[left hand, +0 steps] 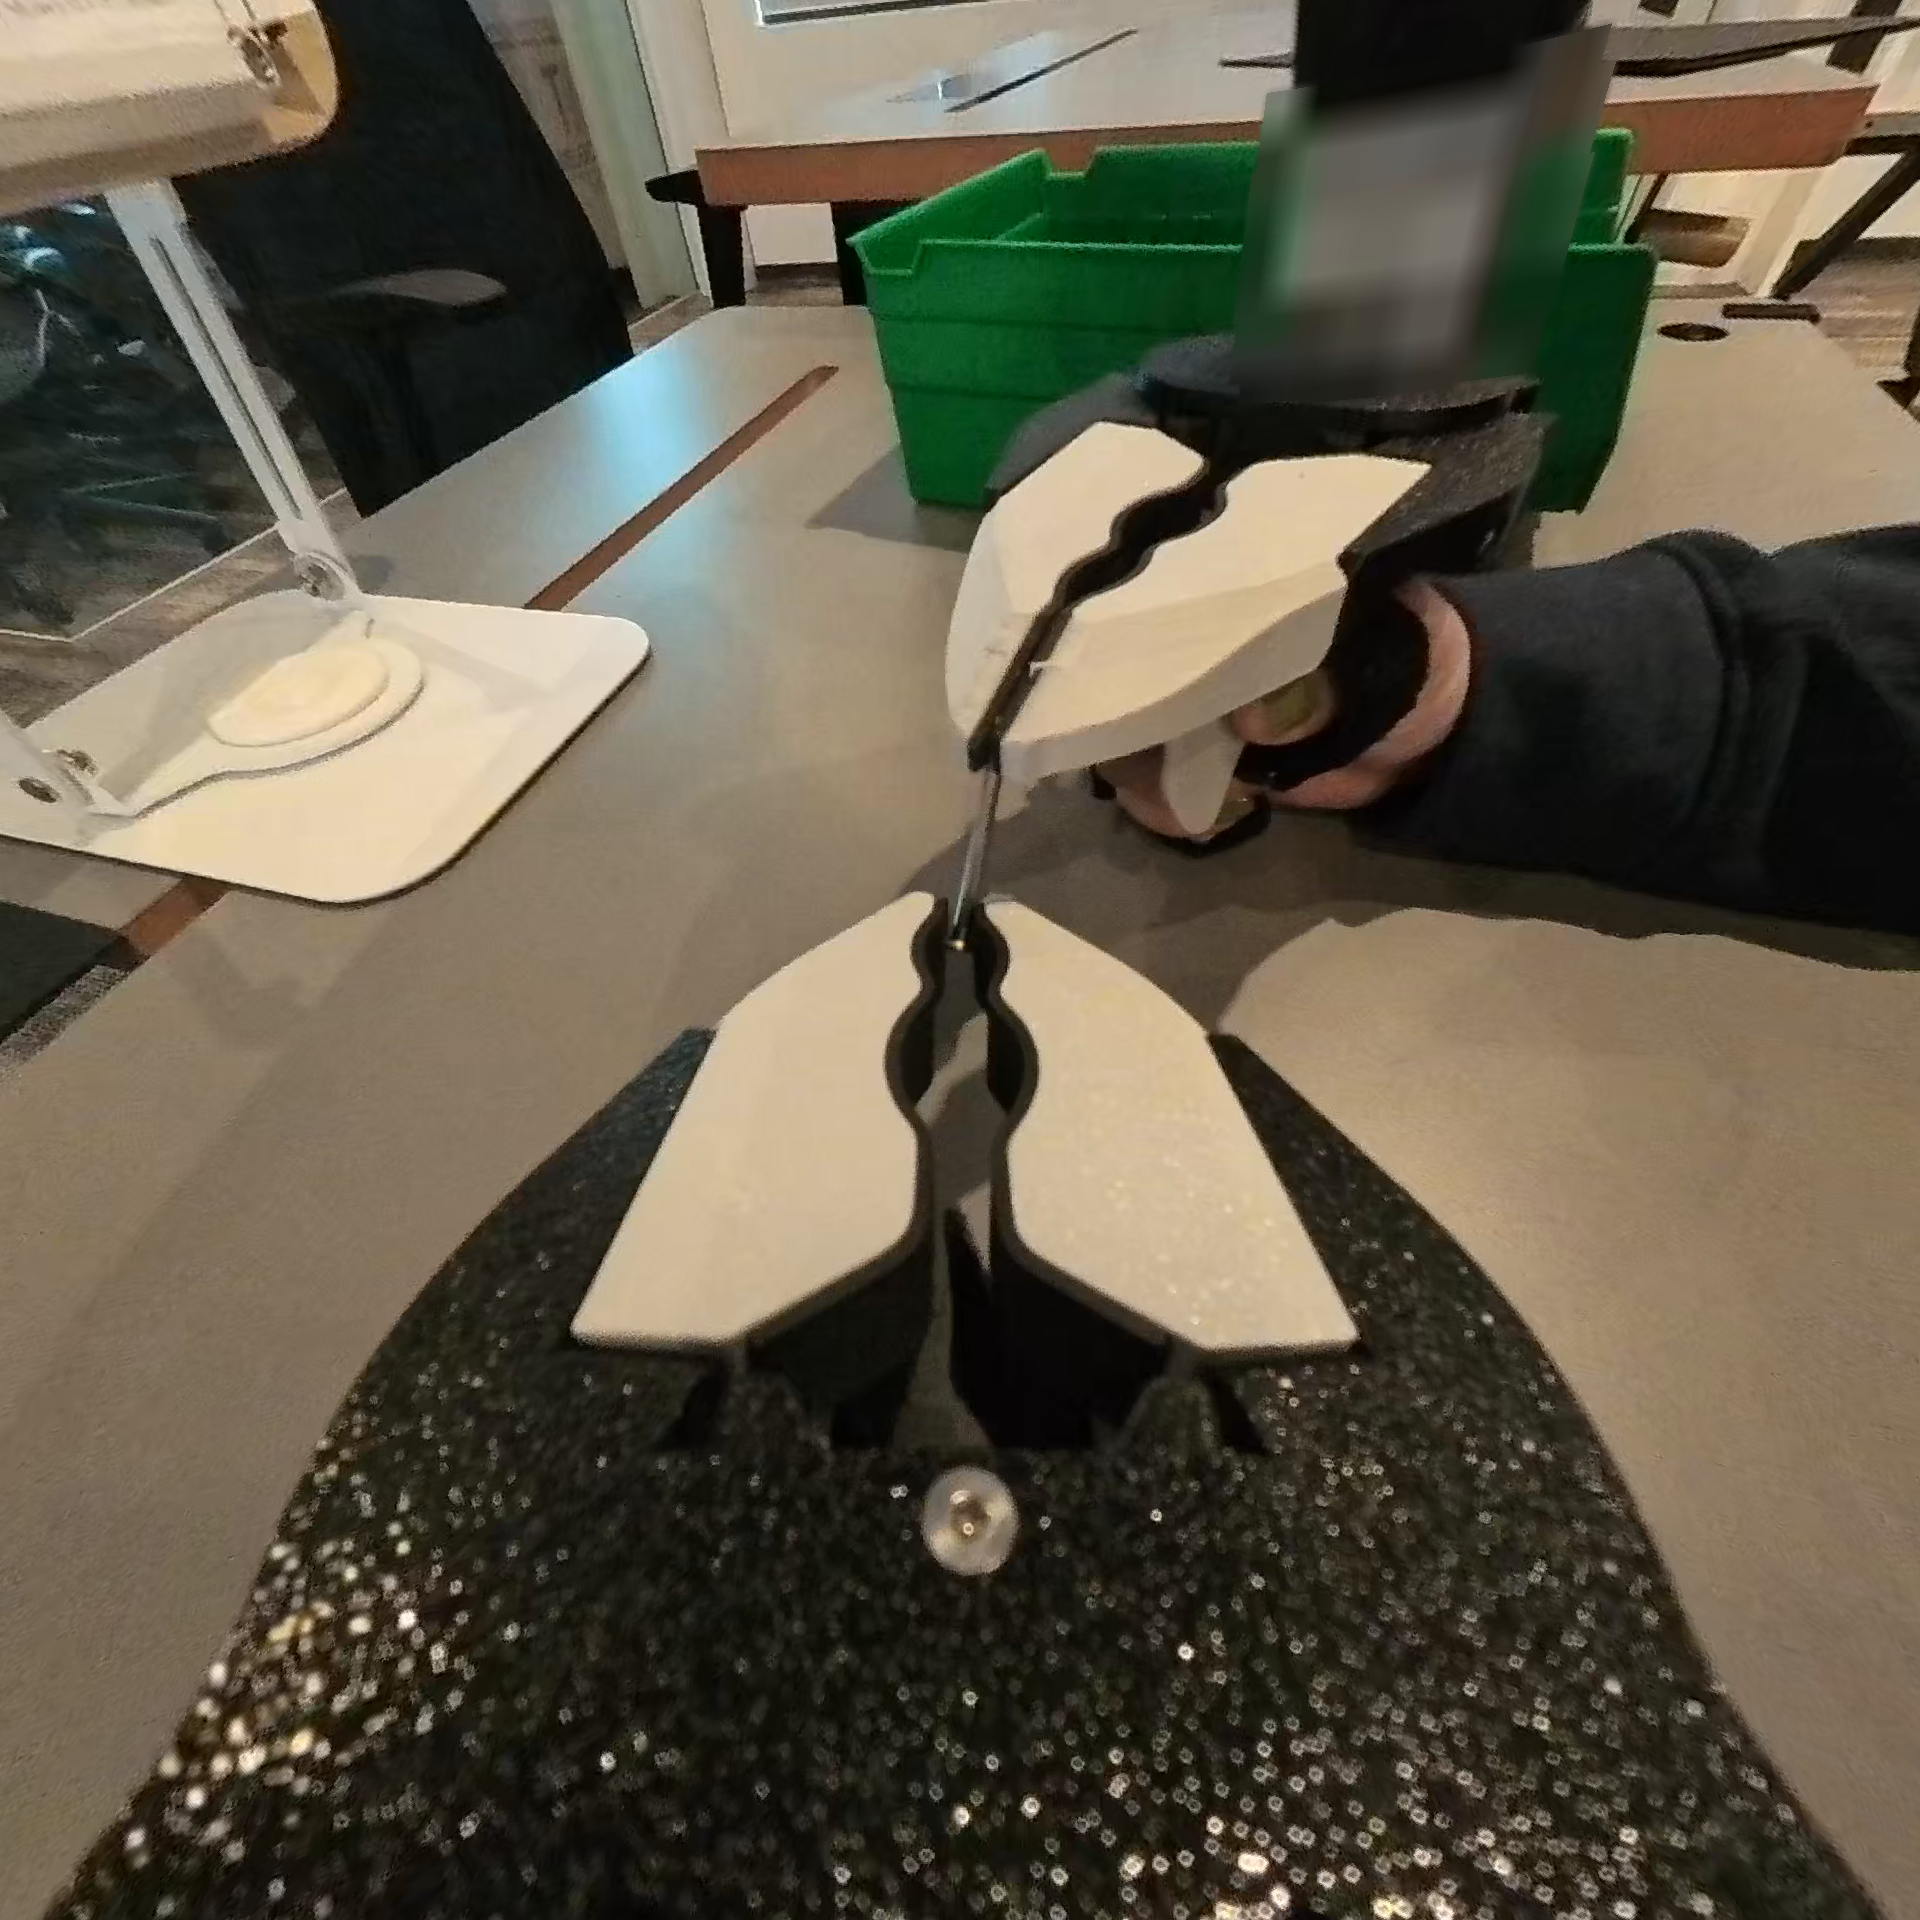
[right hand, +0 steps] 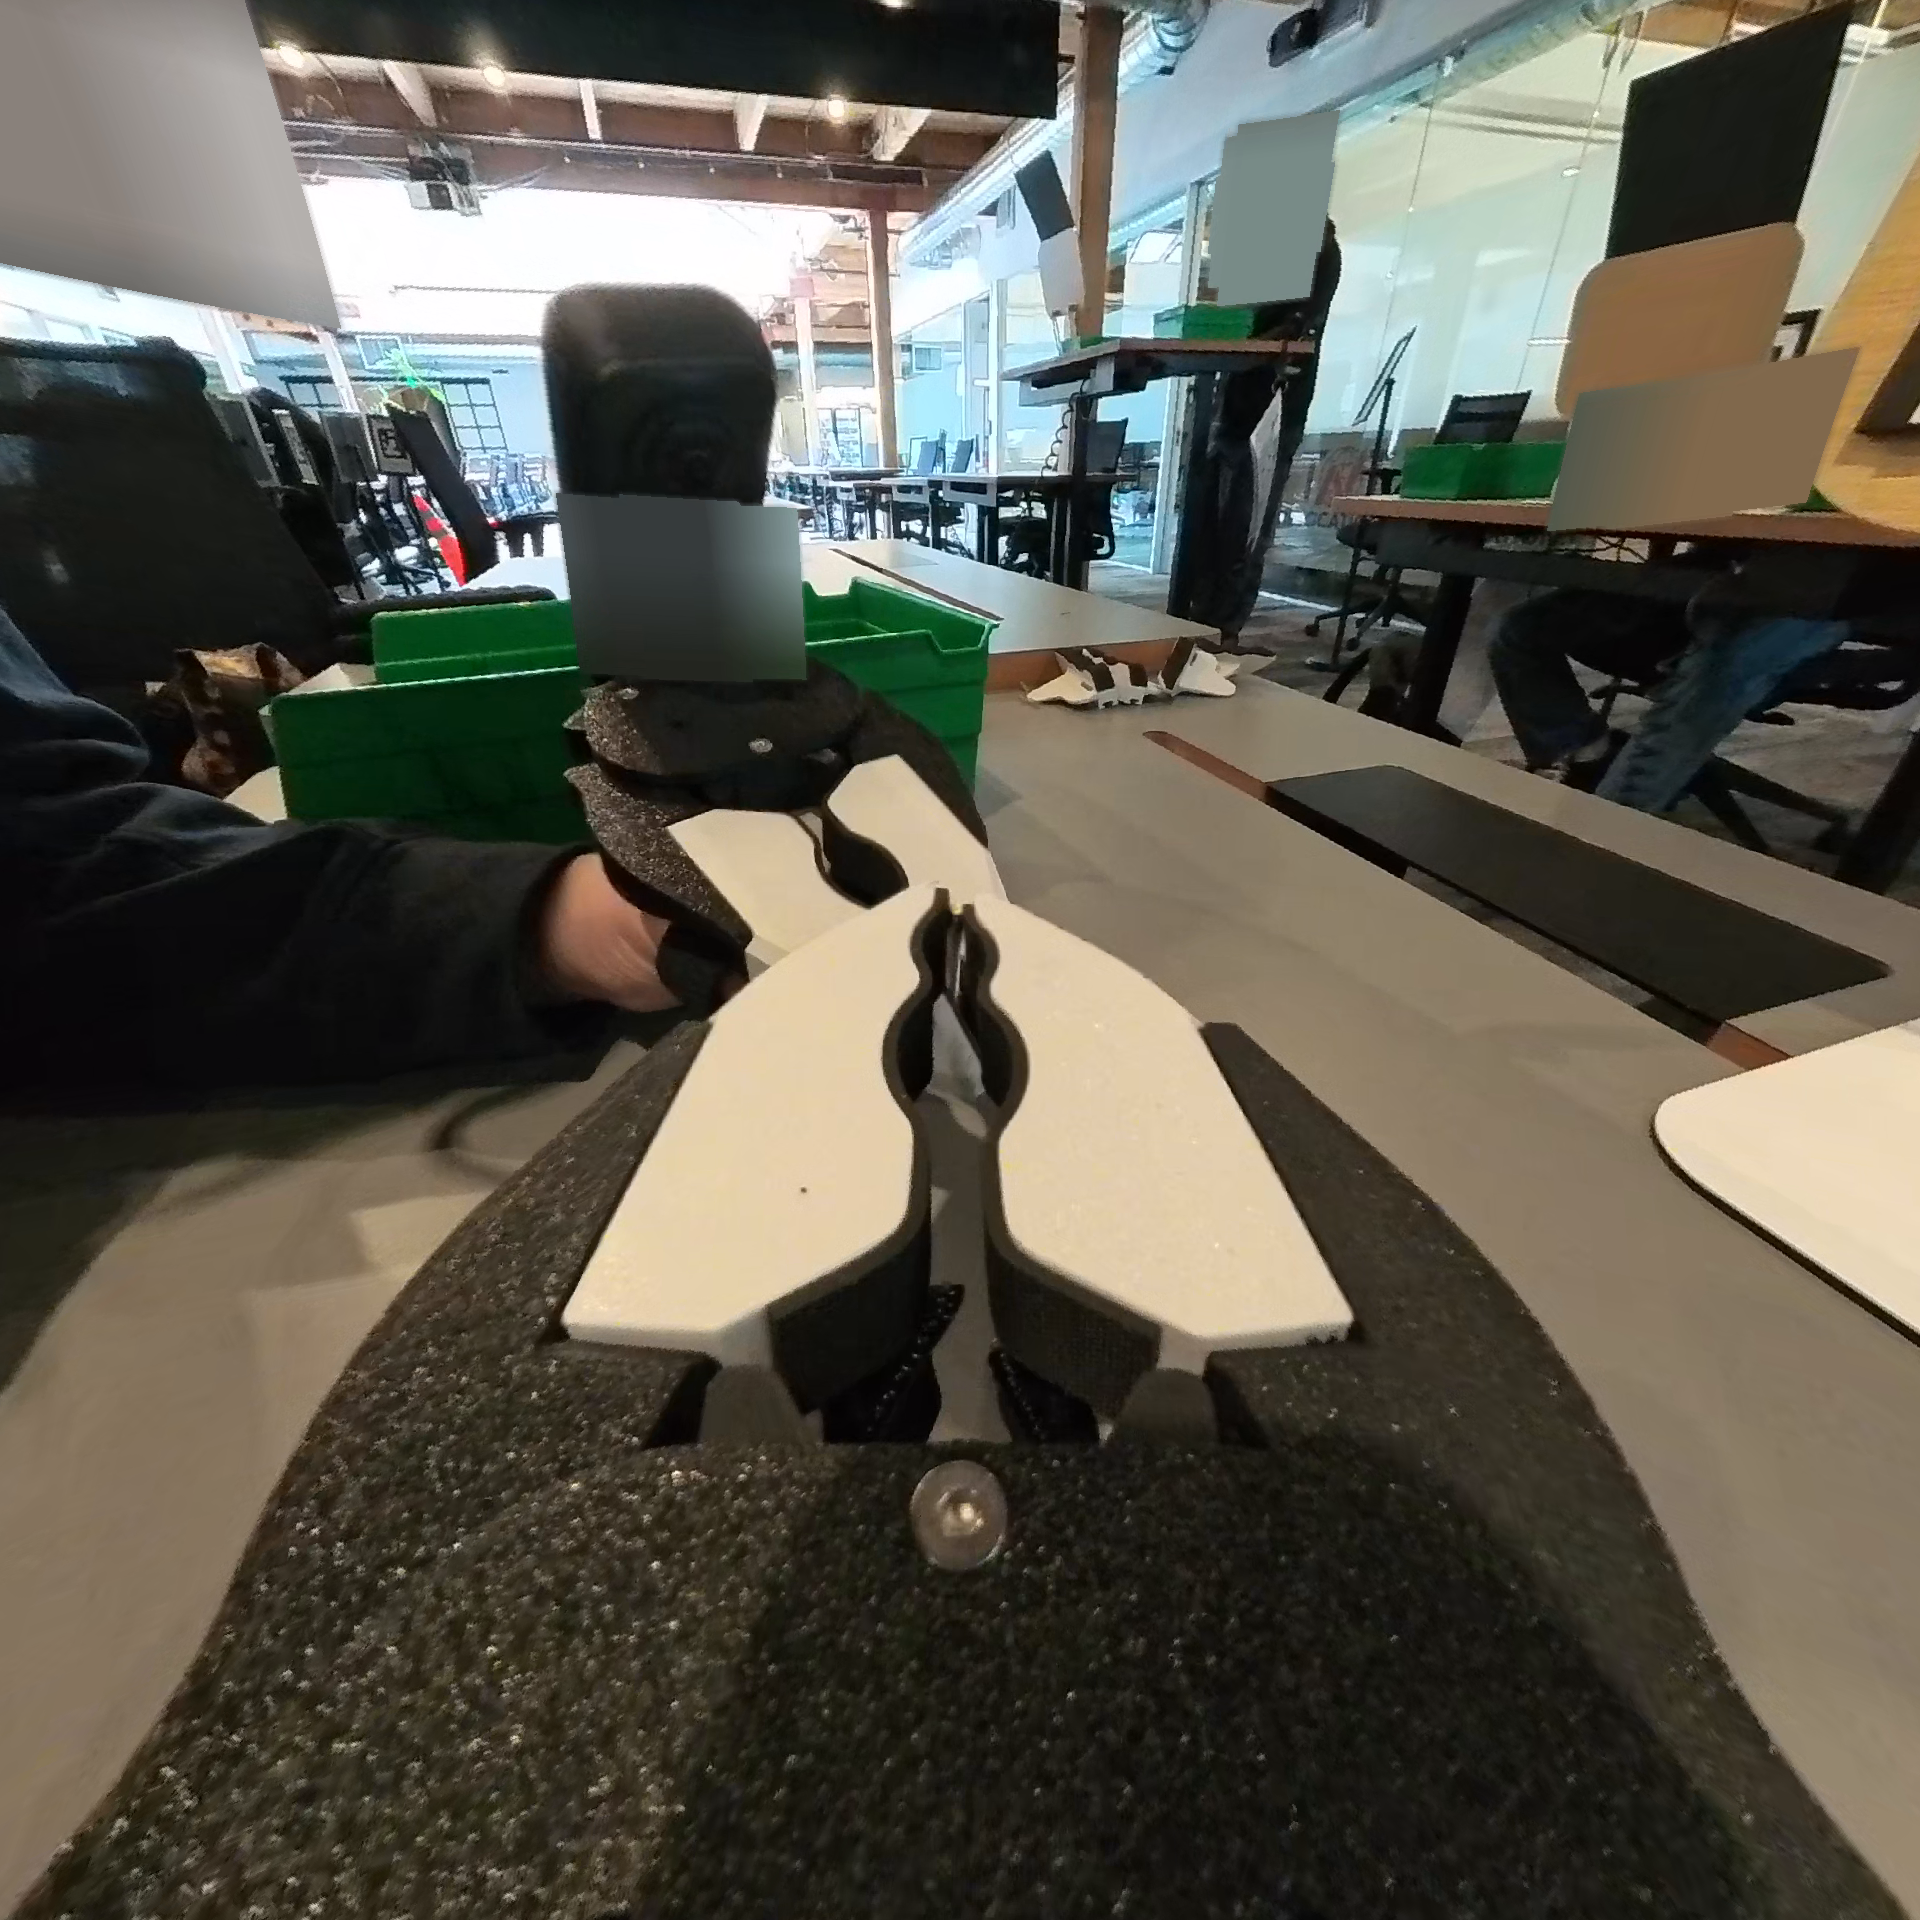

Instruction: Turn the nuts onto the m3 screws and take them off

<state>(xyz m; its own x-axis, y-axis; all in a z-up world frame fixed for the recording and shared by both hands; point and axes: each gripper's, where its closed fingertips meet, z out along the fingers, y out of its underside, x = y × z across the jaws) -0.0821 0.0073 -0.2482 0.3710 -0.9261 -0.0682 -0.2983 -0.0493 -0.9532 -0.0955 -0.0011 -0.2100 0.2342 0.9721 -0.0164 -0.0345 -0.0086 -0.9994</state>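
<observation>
Screw (left hand: 982,844): thin and silvery, hanging in the air over the middle of the grey bench (left hand: 520,1039), spanning the two pairs of tongs.
Right tongs (left hand: 987,758): tips pinching shut on the screw's upper end, pointing down toward the left pair.
Left tongs (left hand: 961,914): nearly closed, tips squeezing around the screw's lower end, where a small dark nut (left hand: 957,943) appears to be sitting; too small to be certain.
Slipping risk: so little metal is being gripped that any twist off the screw's axis is likely tilting it and popping it free.
Thread risk: a crooked start is probably jamming the nut.
Loss risk: a dropped nut is rolling toward the bench edge or the green bin (left hand: 1039,364), hard to recover.
</observation>
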